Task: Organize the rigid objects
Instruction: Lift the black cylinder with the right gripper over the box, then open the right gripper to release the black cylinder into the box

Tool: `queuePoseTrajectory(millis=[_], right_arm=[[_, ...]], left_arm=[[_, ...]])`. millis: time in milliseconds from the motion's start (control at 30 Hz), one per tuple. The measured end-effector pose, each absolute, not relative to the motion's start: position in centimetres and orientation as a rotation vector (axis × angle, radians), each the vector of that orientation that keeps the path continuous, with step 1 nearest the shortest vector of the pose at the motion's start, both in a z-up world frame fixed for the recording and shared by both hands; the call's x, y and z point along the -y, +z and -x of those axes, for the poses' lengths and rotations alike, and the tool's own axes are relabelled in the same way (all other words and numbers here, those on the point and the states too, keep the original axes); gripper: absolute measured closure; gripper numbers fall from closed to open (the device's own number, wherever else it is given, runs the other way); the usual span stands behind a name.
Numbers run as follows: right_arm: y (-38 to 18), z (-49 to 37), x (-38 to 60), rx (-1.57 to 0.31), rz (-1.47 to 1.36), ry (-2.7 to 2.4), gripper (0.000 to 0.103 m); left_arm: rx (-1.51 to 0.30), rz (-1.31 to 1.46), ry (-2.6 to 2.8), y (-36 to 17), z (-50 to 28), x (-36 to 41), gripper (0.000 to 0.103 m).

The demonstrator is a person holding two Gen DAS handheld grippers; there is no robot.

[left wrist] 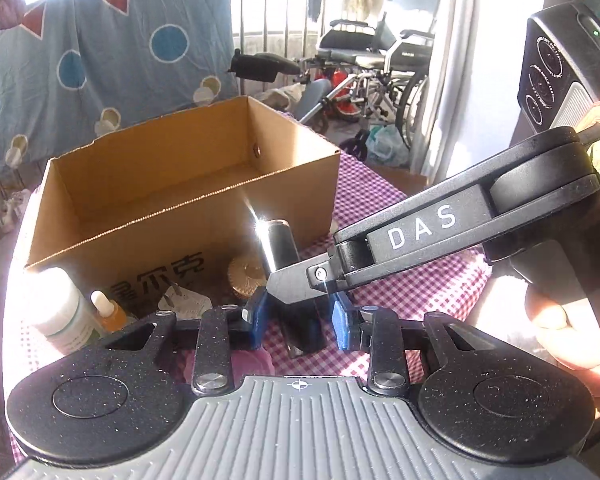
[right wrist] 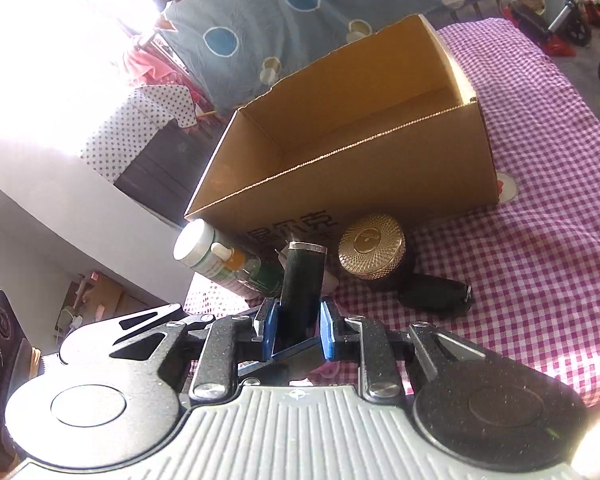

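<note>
dark tube (right wrist: 300, 292) fronts bottles (right wrist: 220, 260), box (right wrist: 340, 184).

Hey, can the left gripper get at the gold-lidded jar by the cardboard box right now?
Probably not yet. The left gripper has the dark tube between its fingers, and the right gripper crosses in front. The jar sits just behind them, against the box.

The right gripper (right wrist: 296, 330) has its jaws nearly closed; the left gripper (left wrist: 298, 320) jaws seem slightly parted, partly hidden.
</note>
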State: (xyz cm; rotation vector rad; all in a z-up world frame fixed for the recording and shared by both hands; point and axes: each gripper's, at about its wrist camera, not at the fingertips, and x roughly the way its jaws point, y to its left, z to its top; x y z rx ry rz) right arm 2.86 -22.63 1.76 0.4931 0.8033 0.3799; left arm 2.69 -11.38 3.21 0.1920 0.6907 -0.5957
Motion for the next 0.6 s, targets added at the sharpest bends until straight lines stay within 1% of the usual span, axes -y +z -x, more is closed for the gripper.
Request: queuePoseTrajectory(millis=[167,300,433,600], right_arm=[[6.5,-6.1,20.4,-0.725,-0.412,0.427,0.078],[8.6,-11.0,18.8,-0.738,-0.383,0.484,0.078],[8.5,-17.6,17.0,-0.829,-0.399,0.527,0.078],[5.2,-25.5,15.4,-0.995,-0.456,0.548,0.079]], left_arm=[[-0.616,-0.191,-0.552,7.2,-5.0,9.7,0.071],[-0.622,-0.187,-0.501,9.0,-8.3,8.5,0.071],[-0.707,-0.195,-0.453,8.9,-13.6,7.6,0.071],[-0.876,-0.230,-0.399,6.2,-19.2,6.6,0.071]])
